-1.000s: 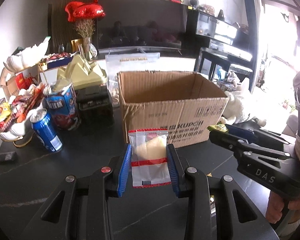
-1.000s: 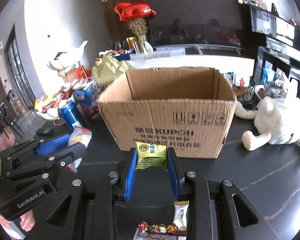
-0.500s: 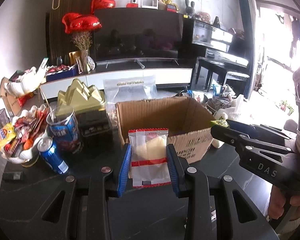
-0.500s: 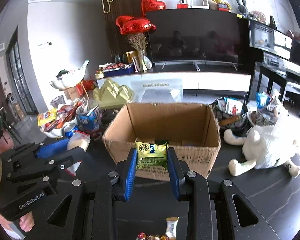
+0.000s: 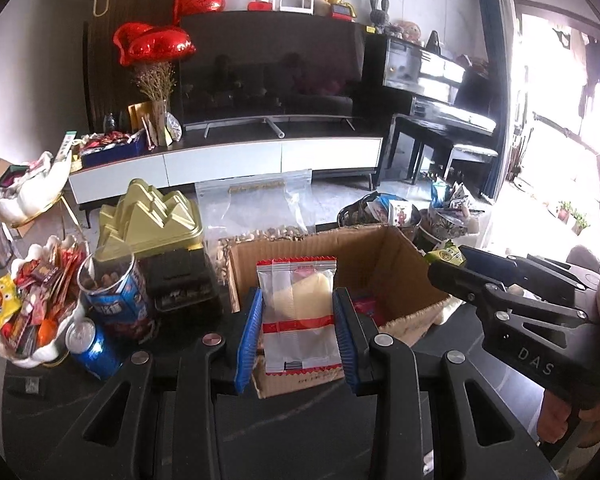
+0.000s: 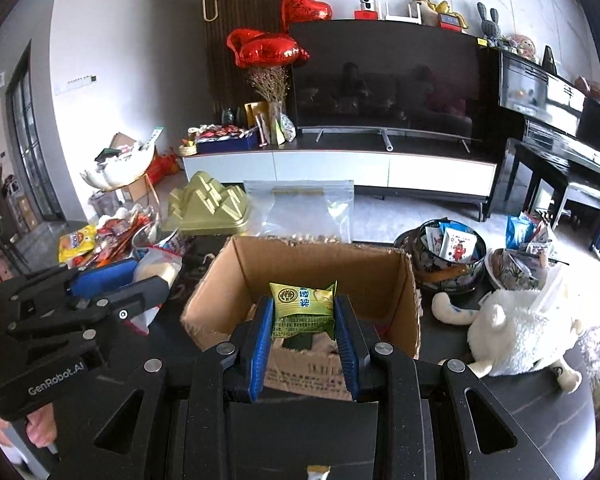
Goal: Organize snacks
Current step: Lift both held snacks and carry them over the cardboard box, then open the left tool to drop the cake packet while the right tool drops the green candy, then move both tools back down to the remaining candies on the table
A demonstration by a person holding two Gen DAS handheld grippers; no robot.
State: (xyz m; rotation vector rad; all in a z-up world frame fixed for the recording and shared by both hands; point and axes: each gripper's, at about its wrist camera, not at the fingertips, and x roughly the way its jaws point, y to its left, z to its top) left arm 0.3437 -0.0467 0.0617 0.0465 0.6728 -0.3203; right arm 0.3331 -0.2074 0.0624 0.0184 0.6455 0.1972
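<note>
- Since a second ago both grippers have been raised and carried forward: the cardboard box [image 6: 312, 304], then seen side-on, is now looked into from above, and its open mouth is exposed.
- The left gripper [image 5: 298, 332] is clamped on a clear packet [image 5: 300, 312] with a red band, held upright with its long axis running from 6 to 12 o'clock.
- The right gripper [image 6: 303, 328] is closed on a green packet [image 6: 303, 308], held with its long axis across the jaws, from 9 to 3 o'clock.
- The deciding relation – the box mouth lies at 12 o'clock from each tool and just below. The green packet appears already above the opening, so the right hand is judged nearer; the clear packet sits over the near left corner of the box [image 5: 340, 276].
- The box walls stand upright, with no raised flaps seen, and room is left inside beside what appears to be a red wrapper [image 5: 366, 306].
- At 9 o'clock of the box a dark container [image 5: 182, 280], a snack tube [image 5: 114, 292] and a blue can [image 5: 92, 348] are crowded; at 3 o'clock a white plush toy [image 6: 516, 332] lies close – sideways drift is best avoided.
- The grippers are close together, so staggered releases are judged safer.
</note>
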